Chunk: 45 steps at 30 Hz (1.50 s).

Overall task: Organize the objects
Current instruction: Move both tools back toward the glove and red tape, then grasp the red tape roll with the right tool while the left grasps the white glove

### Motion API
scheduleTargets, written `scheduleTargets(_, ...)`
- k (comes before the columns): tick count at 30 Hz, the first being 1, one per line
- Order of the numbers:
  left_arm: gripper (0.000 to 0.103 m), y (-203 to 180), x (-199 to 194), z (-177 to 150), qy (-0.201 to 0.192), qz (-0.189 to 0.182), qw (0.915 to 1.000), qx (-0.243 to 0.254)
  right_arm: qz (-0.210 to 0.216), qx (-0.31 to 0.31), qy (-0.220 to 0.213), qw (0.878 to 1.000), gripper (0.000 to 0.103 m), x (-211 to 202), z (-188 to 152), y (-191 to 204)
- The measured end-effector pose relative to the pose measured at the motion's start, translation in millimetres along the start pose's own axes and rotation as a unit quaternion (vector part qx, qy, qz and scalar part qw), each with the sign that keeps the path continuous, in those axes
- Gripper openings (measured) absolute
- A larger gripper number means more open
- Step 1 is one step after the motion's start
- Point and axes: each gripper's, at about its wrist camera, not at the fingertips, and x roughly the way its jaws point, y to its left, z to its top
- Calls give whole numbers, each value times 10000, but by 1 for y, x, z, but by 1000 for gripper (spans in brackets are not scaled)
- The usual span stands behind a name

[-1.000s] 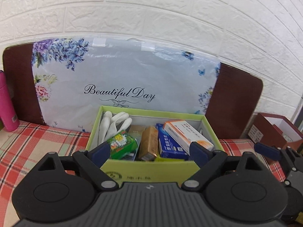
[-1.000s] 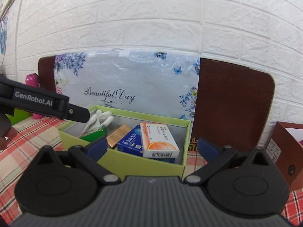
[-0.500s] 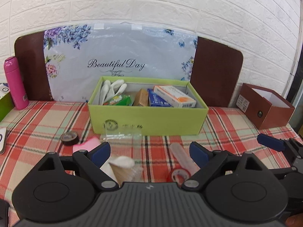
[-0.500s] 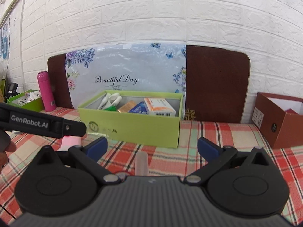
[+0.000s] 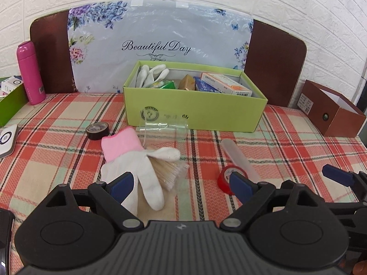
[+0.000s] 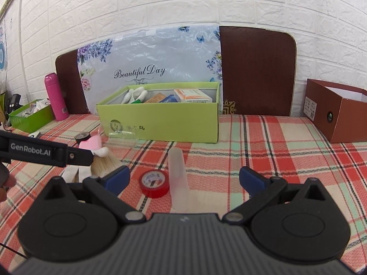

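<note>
I have both grippers hovering over the plaid-covered bench, and neither holds anything. The left gripper has its fingers spread wide, above a white glove with a pink cuff that lies flat on the cloth. A bundle of thin wooden sticks in a clear wrapper sits partly under the glove's thumb side. Just behind the glove, a clear plastic cup lies on its side, close to the front wall of the green box. A black tape roll rests to the left of the cuff, apart from it.

My right gripper is equally wide open. Between its fingers I see a red tape roll and a frosted translucent tube lying lengthwise, the two touching or nearly so. Part of the left gripper crosses the left edge of this view.

The green box stands against a floral panel and already contains white gloves, a green packet, a brown carton and blue and white-orange medicine cartons. A pink bottle stands at far left, a brown box at far right.
</note>
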Motion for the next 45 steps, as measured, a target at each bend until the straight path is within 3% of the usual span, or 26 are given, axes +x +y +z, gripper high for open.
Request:
scheduleTargets(9, 93, 25, 2, -17, 175, -115, 9994, -271, 276, 80, 328, 9990, 103, 17, -10, 7)
scheduleTargets(13, 93, 37, 1, -17, 146, -82, 9991, -384, 475, -132, 590, 9970, 82, 44, -13, 20)
scheduleTargets(19, 93, 51, 0, -17, 154, -87, 9982, -566, 461, -426, 726, 9954, 76, 83, -13, 36)
scheduleTargets(21, 93, 52, 0, -16, 145, -67, 9984, -533, 442, -500, 744, 9950, 64, 93, -13, 39)
scheduleTargets(22, 93, 52, 0, -16, 135, -51, 9986, -500, 369, -617, 674, 9951, 46, 92, -13, 41)
scheduleTargets(23, 93, 53, 2, -16, 130, -28, 9988, -480, 308, -717, 637, 9949, 45, 90, -13, 44)
scheduleTargets(27, 93, 65, 20, -11, 99, 204, 9978, -630, 771, -678, 760, 9918, 45, 74, -18, 44)
scheduleTargets(31, 93, 74, 52, -7, 389, 261, 9962, -733, 861, -701, 808, 9905, 45, 56, -29, 46)
scheduleTargets(32, 89, 77, 56, -8, 447, 189, 9961, -742, 892, -641, 823, 9905, 45, 53, -31, 44)
scheduleTargets(33, 62, 79, 59, -11, 498, 65, 9959, -754, 911, -579, 835, 9906, 45, 50, -32, 43)
scheduleTargets(35, 20, 86, 61, -15, 678, -271, 9938, -836, 934, -473, 865, 9907, 45, 46, -34, 41)
scheduleTargets(39, 9, 90, 37, -30, 860, -706, 9926, -486, 1000, -519, 947, 9891, 45, 40, -34, 41)
scheduleTargets(41, 9, 90, 16, -44, 1009, -940, 9902, -216, 1093, -554, 993, 9875, 45, 36, -34, 41)
scheduleTargets(44, 10, 92, -11, -61, 1099, -977, 9890, 145, 1203, -632, 1057, 9851, 46, 31, -37, 44)
scheduleTargets(45, 19, 92, -16, -62, 1075, -904, 9899, 192, 1198, -653, 1047, 9851, 49, 30, -38, 45)
